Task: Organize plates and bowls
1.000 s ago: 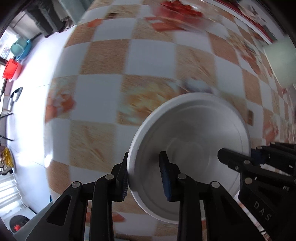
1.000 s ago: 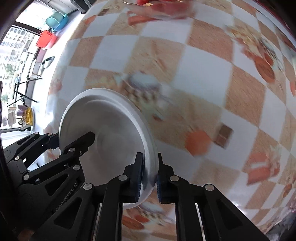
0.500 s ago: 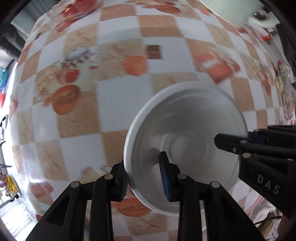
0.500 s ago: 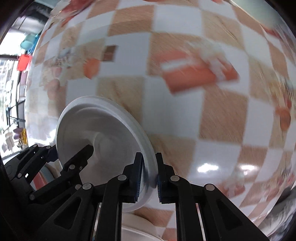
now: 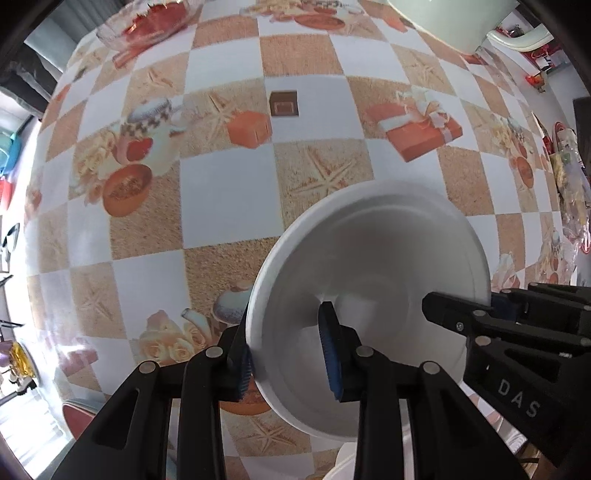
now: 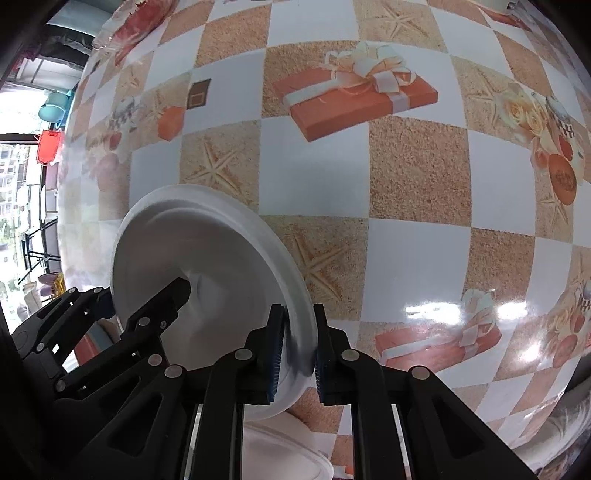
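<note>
Both claws carry one white bowl between them, lifted clear above the checkered surface, and sharing the load looks deliberate: a light, wide dish pinched at one edge alone would likely tip or swing, whereas two grips on opposite sides of the rim keep it steady for travel. The left claw is clamped on the bowl's left rim, one blue pad outside the wall and the other inside the hollow, so the wall sits between the pads. The right claw is clamped on the opposite rim, its pads drawn nearly together with only the thin lip between them (the lip itself is slightly blurred at the pinch). Each claw shows in the other's view, reaching in from the far side of the dish. The bowl is plain matte white, with a broad flat lip, a stepped ring below it and a rounded hollow with soft grey shading; it appears empty. It looks like foam or thin plastic, which is my guess, not something the views settle. Just under it at the near edge another white dish peeks out, probably the stack it belongs with. A glass dish with red contents sits well apart at the far left.
</note>
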The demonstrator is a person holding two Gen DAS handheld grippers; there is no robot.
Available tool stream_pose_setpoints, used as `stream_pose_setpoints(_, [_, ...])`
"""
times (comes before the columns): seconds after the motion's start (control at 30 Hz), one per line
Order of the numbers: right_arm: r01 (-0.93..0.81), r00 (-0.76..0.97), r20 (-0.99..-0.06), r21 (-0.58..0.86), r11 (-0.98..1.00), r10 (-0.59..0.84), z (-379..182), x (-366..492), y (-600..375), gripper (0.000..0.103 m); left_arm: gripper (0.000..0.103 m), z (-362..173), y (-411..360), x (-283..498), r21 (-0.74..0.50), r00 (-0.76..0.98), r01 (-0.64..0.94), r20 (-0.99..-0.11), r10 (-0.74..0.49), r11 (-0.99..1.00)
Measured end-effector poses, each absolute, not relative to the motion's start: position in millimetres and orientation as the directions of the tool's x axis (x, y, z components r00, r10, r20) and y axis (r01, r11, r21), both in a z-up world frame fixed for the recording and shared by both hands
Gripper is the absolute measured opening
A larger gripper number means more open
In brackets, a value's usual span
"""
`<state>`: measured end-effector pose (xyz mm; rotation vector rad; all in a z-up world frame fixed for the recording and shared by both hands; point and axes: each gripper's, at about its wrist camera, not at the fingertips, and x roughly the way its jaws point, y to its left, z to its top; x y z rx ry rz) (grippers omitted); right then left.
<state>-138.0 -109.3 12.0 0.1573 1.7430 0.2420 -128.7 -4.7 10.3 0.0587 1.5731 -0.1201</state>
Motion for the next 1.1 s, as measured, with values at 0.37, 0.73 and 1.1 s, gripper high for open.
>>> stream_pose_setpoints(0.37, [0.000,-0.143,-0.956,0.259,0.966,0.257,55.4,-140.1,-140.2,0.016,0.034,65.4,-18.2,-167.7,-0.026,0.045,0.160,-0.998,-0.034,0.987])
stream_pose_setpoints(0.73, [0.037,-0.107,-0.961,0.251,0.967,0.254,81.0,-188.4,-155.7,0.016,0.034,86.7,-21.3,-216.7,-0.040,0.053,0.223,-0.997,-0.053,0.974])
stream_pose_setpoints(1.1, [0.095,-0.115,-0.960,0.245,0.965,0.255,84.0,-249.2,-160.9,0.016,0.034,89.7,-33.7,-256.5,-0.034,0.044,0.319,-0.998,-0.051,0.947])
